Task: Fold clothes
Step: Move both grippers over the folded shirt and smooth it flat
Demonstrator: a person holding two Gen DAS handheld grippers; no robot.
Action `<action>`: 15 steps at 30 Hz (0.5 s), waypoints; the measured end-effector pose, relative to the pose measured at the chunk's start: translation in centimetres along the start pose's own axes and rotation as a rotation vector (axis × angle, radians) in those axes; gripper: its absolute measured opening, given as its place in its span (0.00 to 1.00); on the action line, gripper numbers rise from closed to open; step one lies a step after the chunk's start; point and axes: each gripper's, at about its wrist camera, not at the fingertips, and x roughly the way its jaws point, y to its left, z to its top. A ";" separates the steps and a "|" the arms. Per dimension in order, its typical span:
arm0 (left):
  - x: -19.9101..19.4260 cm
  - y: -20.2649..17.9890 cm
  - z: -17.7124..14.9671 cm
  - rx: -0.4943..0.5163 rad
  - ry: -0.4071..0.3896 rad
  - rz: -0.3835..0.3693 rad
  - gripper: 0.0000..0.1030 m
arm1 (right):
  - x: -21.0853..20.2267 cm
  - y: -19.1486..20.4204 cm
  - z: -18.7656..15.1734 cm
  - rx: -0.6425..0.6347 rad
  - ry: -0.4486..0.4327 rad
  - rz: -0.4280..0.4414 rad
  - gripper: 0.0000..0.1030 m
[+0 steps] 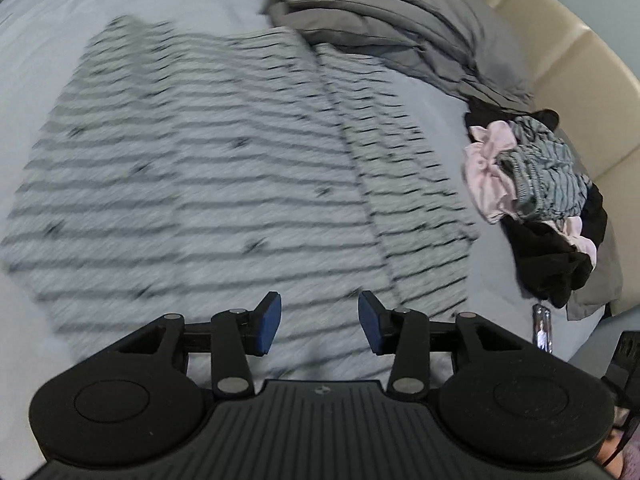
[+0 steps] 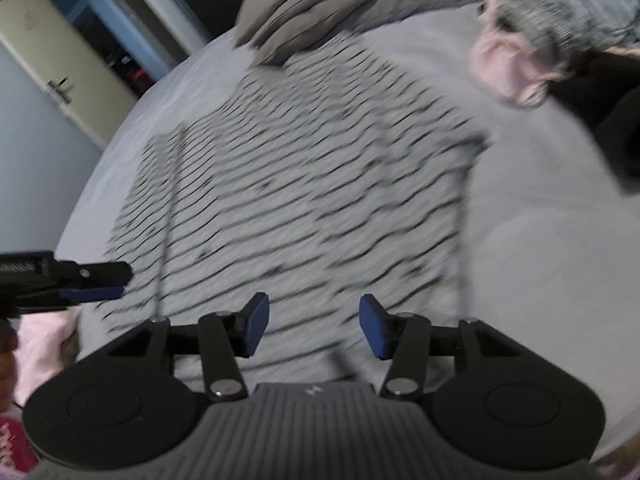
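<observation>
A grey garment with thin black stripes (image 1: 208, 160) lies spread flat on the bed; it also shows in the right wrist view (image 2: 304, 184). My left gripper (image 1: 319, 328) is open and empty, just above the garment's near edge. My right gripper (image 2: 314, 330) is open and empty, also over the near part of the garment. The left gripper's blue-padded fingers (image 2: 92, 292) show at the left edge of the right wrist view, over the garment's left side. Both views are motion-blurred.
A pile of unfolded clothes, pink, striped and black (image 1: 536, 200), lies at the right of the bed (image 1: 432, 112); it shows top right in the right wrist view (image 2: 552, 40). Grey pillows (image 1: 380, 20) lie at the back. A cream headboard (image 1: 580, 60) curves right. A door (image 2: 60, 60) stands left.
</observation>
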 end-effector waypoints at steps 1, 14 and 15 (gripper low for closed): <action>0.6 -1.0 0.8 0.014 -0.002 -0.001 0.39 | 0.1 -0.7 0.5 0.002 -0.012 -0.020 0.52; 10.7 -10.7 10.2 0.142 0.000 -0.006 0.45 | 2.6 -9.5 6.1 0.073 -0.085 -0.131 0.57; 11.6 -11.2 10.9 0.150 0.004 -0.002 0.45 | 2.9 -10.1 6.4 0.091 -0.090 -0.120 0.57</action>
